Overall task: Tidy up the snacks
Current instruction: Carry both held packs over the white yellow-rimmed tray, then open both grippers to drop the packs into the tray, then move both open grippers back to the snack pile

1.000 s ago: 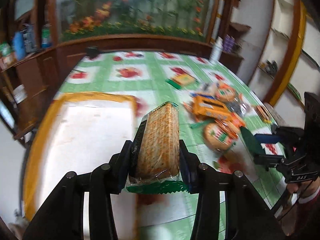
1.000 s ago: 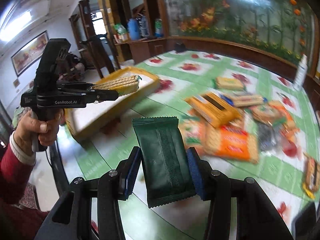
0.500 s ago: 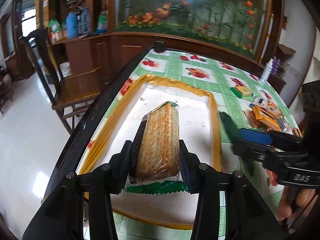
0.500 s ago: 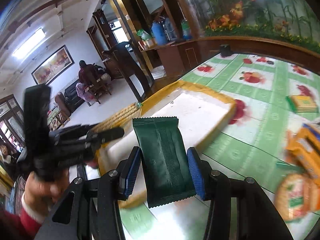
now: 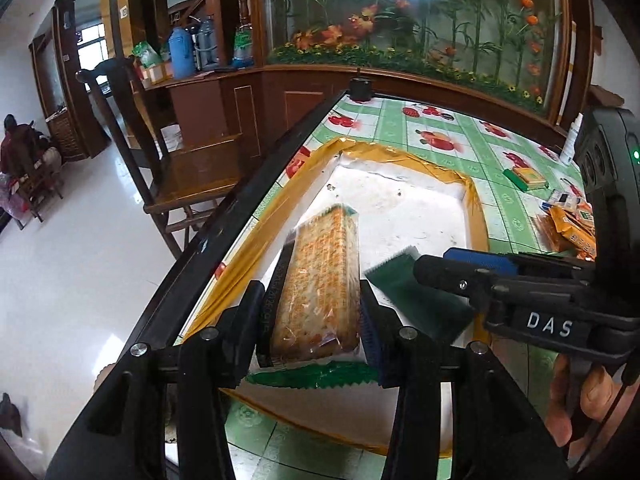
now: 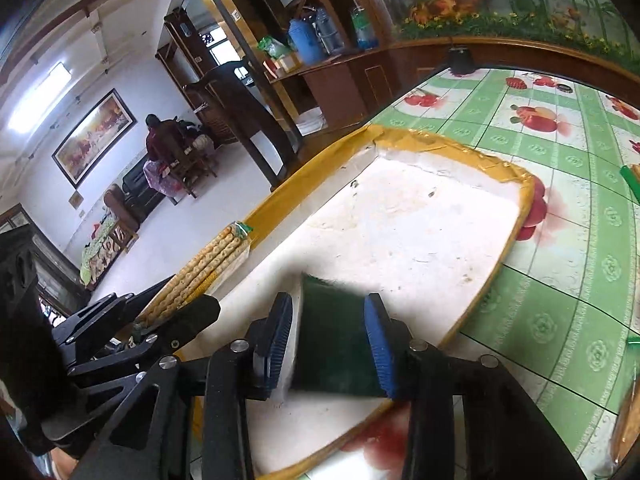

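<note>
Left gripper (image 5: 312, 320) clamps cracker pack (image 5: 320, 280) over tray (image 5: 400, 208). Right gripper (image 6: 332, 344), jaws just closing, pinches green packet (image 6: 334, 340) alongside, above same tray. Step: depositing snacks. Next: lower, release onto tray floor, packs side by side.

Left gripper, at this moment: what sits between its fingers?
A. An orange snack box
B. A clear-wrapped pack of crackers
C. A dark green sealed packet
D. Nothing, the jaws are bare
B: the left gripper is clamped on the clear-wrapped pack of crackers above the yellow-rimmed tray, while the dark green packet is in the right gripper.
</note>
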`<state>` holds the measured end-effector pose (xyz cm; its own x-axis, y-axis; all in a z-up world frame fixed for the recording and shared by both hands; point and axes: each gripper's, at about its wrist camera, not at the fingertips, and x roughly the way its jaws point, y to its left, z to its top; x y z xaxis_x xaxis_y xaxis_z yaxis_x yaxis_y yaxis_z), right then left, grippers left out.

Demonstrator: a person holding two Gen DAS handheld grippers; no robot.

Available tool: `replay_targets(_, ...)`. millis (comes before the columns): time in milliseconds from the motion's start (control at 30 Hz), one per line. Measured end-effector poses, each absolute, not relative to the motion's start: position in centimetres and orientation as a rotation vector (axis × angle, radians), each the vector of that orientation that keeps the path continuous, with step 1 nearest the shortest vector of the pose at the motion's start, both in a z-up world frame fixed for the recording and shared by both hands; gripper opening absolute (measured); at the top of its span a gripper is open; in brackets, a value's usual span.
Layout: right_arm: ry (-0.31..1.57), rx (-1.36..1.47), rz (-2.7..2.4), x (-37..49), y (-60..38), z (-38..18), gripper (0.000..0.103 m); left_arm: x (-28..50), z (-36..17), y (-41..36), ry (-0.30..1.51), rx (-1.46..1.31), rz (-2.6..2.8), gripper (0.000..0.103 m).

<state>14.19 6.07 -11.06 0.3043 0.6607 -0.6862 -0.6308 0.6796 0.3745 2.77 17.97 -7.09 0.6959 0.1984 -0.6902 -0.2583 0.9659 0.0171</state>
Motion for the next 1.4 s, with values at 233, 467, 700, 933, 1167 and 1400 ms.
replay_targets(233, 0.893, 0.043, 0.826, 13.1, 3.8, -9.9, 0.059, 2.2, -5.9, 17.0, 0.695, -0.021, 0.317, 0.084)
replay_targets(467, 0.854, 0.076, 0.752, 12.3, -2.1, -8.4, 0.061, 2.8, -5.4, 14.9, 0.685, -0.009, 0.267, 0.084)
replay_targets(700, 0.855, 0.109, 0.618, 11.0, -9.8, -9.3, 0.067, 3.5, -5.5, 11.0, 0.704, -0.011, 0.164, 0.084)
replay_targets(933, 0.845, 0.122, 0.454, 10.0, -18.3, -10.0, 0.072, 4.9, -6.4, 5.7, 0.752, 0.003, 0.036, 0.084)
replay_targets(1167, 0.826, 0.128, 0.411, 9.3, -22.6, -9.2, 0.075, 6.5, -6.7, 1.3, 0.790, 0.018, -0.061, 0.084)
replay_targets(1400, 0.811, 0.107, 0.319, 9.5, -25.3, -9.0, 0.082, 9.5, -5.8, -1.7, 0.786, 0.056, -0.129, 0.084)
